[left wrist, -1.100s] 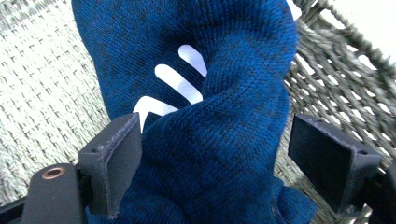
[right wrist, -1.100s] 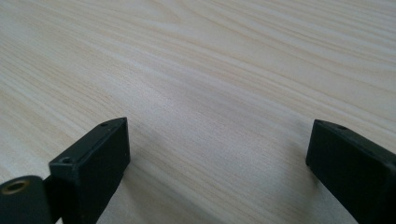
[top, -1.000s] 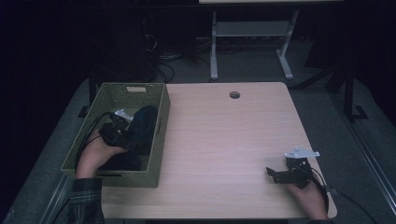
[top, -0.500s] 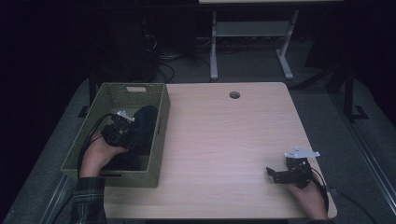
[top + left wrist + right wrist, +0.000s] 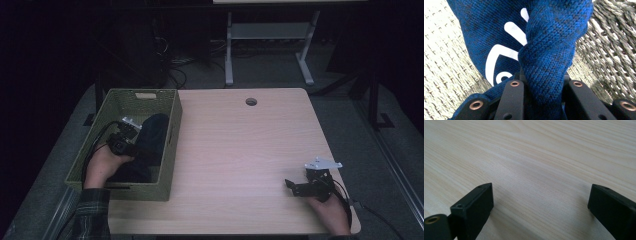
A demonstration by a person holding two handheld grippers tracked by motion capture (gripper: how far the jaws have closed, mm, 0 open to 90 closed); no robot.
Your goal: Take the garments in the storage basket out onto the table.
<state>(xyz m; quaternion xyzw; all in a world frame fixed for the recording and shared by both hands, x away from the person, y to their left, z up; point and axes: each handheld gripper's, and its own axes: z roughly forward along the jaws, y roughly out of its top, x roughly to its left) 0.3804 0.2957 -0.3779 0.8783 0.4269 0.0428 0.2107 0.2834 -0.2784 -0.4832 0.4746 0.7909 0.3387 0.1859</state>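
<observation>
Garment (image 5: 554,50): gripped in the basket (image 5: 167,150) by the left tool (image 5: 544,85), whose jaws have just closed. Removal to the bench (image 5: 250,150) remains; the right tool (image 5: 540,202) rests wide open, empty.

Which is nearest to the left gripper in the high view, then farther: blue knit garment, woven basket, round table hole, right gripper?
1. blue knit garment: pinched in the left gripper, inside the basket.
2. woven basket: around it.
3. round table hole: far table edge.
4. right gripper: near right corner.
</observation>
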